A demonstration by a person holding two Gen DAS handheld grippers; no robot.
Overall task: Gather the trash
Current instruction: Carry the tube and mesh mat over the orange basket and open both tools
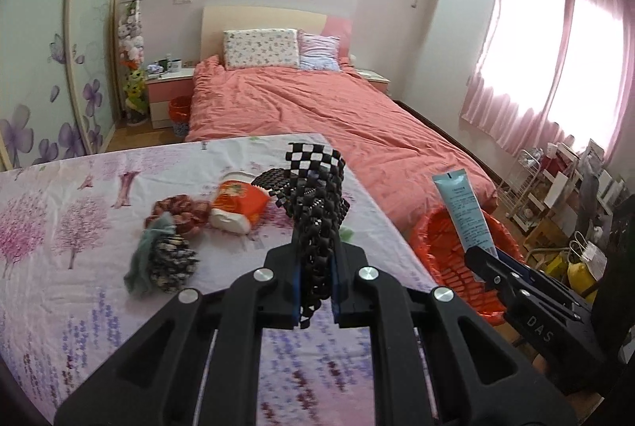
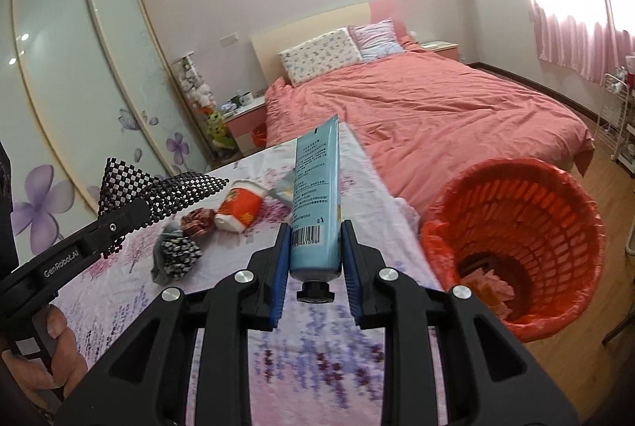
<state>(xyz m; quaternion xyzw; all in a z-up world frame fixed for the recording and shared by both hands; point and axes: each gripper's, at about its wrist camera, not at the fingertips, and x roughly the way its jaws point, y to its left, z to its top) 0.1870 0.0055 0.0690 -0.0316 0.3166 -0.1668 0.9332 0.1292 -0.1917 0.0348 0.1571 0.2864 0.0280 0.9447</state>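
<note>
My left gripper (image 1: 315, 259) is shut on a black-and-white checkered beaded mat (image 1: 317, 196), held above the table with the floral cloth (image 1: 59, 227). My right gripper (image 2: 315, 247) is shut on a light blue tube (image 2: 315, 196), cap toward the camera, held upright beside the table's right edge. The tube (image 1: 464, 212) also shows in the left wrist view, over the orange trash basket (image 1: 444, 243). The basket (image 2: 516, 212) stands on the floor right of the table, lined with a red bag, some trash inside. A red-and-white tissue pack (image 1: 238, 206) lies on the table.
A brown scrunchie (image 1: 180, 213) and a grey and patterned cloth bundle (image 1: 162, 263) lie on the table left of the mat. A bed with a pink cover (image 1: 317, 108) is behind the table. Shelves and bags (image 1: 563, 196) stand by the window at right.
</note>
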